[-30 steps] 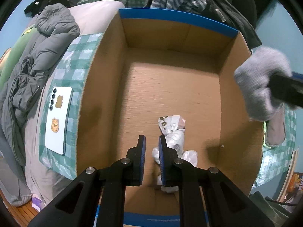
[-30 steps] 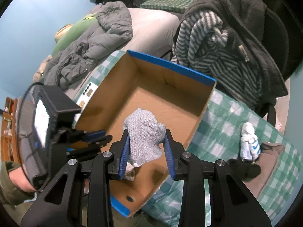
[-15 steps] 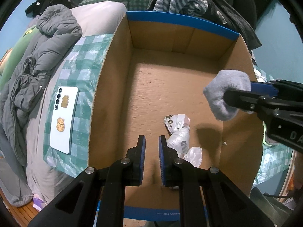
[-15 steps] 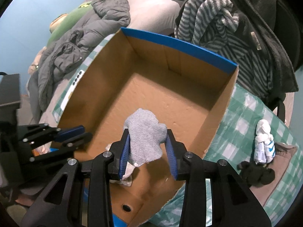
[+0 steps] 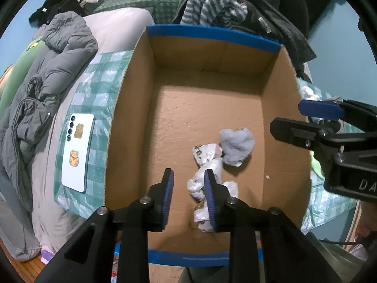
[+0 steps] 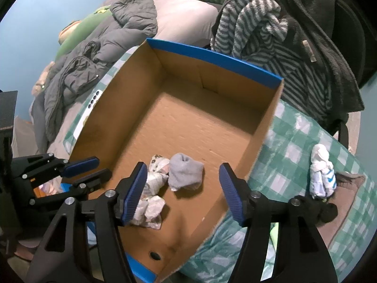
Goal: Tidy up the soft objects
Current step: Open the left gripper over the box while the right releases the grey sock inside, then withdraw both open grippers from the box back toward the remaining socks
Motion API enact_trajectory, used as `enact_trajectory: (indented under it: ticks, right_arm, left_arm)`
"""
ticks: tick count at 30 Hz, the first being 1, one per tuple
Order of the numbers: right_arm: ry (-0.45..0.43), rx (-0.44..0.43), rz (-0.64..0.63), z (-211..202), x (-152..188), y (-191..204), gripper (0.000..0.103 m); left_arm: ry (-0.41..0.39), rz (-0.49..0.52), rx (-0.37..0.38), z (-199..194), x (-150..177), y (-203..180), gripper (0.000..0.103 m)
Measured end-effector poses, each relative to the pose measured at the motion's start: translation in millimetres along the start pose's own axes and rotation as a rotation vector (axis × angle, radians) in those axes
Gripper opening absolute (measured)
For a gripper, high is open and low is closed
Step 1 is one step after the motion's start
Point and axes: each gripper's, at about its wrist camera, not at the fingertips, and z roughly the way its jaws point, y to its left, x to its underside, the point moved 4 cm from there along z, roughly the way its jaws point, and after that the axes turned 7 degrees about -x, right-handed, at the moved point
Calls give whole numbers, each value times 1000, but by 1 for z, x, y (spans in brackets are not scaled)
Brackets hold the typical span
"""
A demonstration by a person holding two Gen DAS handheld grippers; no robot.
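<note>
Balled grey sock (image 6: 186, 172) in cardboard box (image 6: 264, 127), no clear long axis

Matt corrugated cardboard box (image 5: 132, 127)

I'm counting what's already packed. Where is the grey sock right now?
The grey sock lies on the floor of the cardboard box, touching the white patterned bundle on its left, below the opening right gripper.

Two close wrist fisheyes, both steeply down into the same cardboard box (image 5: 132, 118) from opposite sides.
</note>
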Motion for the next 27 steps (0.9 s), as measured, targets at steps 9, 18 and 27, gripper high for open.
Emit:
enact_trajectory:
  ticks: [9,18,27]
  right_arm:
    - [-38,23,12,-31,9,-8,74]
    - [-80,33,76,-64,20,-30,74]
    - [-118,61,133,-101,41,-59,79]
  left_arm:
    - [-47,18,20,-21,-4,-19,44]
    - [-70,60,48,-35,-5,-47,59]
    - [-76,100,67,-44,-6,-75,59]
